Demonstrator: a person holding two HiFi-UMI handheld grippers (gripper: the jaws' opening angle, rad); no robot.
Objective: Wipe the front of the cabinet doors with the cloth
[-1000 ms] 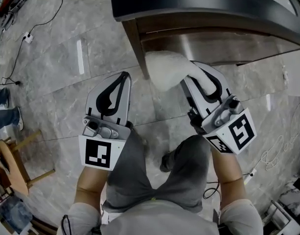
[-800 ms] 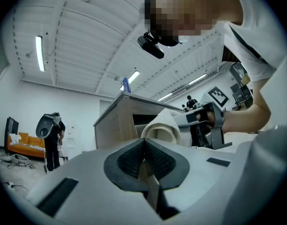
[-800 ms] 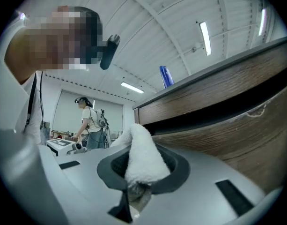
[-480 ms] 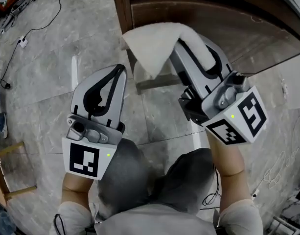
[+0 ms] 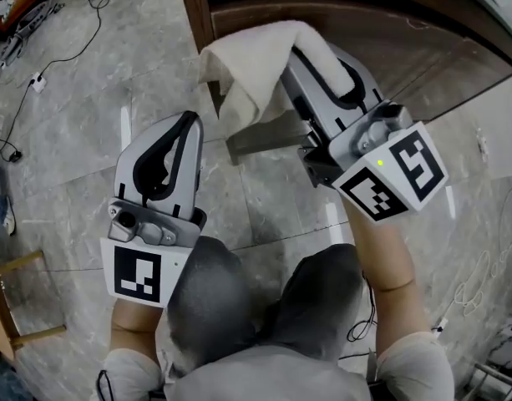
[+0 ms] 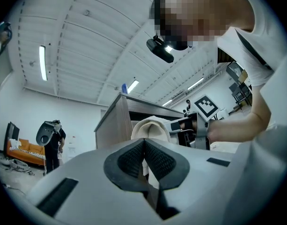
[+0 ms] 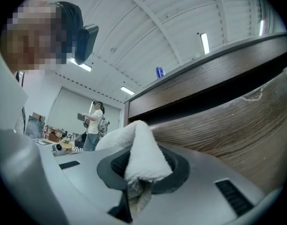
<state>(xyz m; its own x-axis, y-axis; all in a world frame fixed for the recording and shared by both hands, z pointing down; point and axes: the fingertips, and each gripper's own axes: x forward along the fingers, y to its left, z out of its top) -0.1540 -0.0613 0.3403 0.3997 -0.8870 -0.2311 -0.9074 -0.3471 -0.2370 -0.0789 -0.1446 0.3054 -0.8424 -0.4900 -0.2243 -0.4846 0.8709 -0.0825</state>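
We see one white cloth (image 5: 251, 65), pinched between the fingers of the right gripper (image 5: 310, 61), and its loose end is draped over the tips. In the right gripper view the cloth (image 7: 141, 153) bulges up out of the closed pads of that gripper (image 7: 138, 172). It sits just beside the wood-grain door (image 7: 237, 121) of the cabinet. In the head view it is at the cabinet's left corner, by the dark upright edge (image 5: 193, 7) and low on the door (image 5: 364, 36). We cannot tell whether it actually touches the wood. We can make out only one door front. The left gripper (image 5: 187, 124) hangs lower and to the left, well apart from the cabinet. Its fingers (image 6: 129, 158) are pressed together with nothing between them, and beyond them the cloth (image 6: 150, 125) shows again in the left gripper view. That makes two grippers, and one is loaded. Below them are the person's two grey trouser legs (image 5: 214, 299) over a grey stone floor (image 5: 80, 124). Cables (image 5: 47, 57) run across the floor at the upper left. Two other people stand in the background, one in each gripper view (image 6: 52, 142) (image 7: 93, 123).
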